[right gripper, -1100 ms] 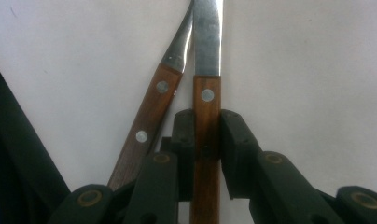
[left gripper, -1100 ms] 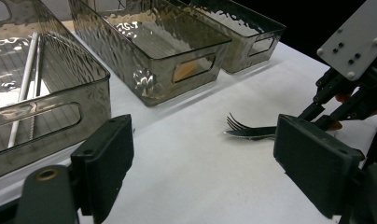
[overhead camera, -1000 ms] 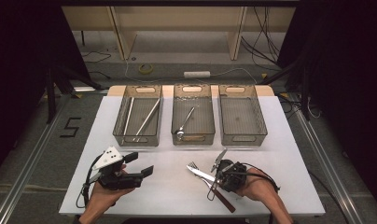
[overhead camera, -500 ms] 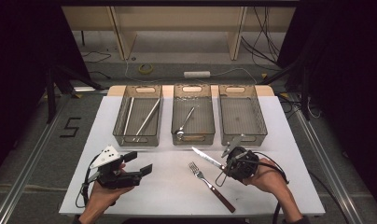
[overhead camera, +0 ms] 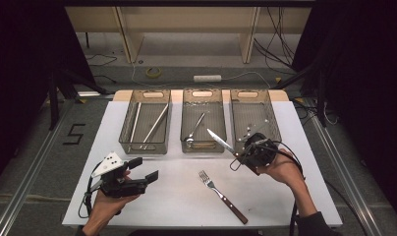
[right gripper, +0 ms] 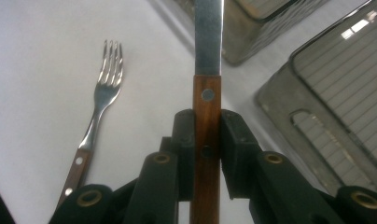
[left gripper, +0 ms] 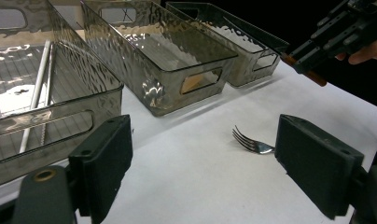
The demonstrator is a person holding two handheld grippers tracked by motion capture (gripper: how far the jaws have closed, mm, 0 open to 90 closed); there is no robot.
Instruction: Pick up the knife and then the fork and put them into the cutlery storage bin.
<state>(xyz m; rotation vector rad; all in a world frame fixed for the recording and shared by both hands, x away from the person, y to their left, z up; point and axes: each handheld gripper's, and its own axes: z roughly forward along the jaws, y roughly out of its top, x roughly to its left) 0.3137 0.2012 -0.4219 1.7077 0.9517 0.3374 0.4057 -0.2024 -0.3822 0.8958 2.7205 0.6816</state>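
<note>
Right tool is clamped on the wooden handle of a knife, jaws pressed to either side of it in the right gripper view, and it hangs above the desk just in front of the trays. Seen from the high view, the blade runs from the tool toward about ten o'clock, its tip over the near end of the middle tray, while the empty right tray lies at about twelve o'clock from the tool, its long axis running twelve to six. To drop the knife lengthwise there, I judge the blade must swing clockwise to match. Left tool rests apart, holding nothing; the fork lies at about three o'clock from it.
</note>
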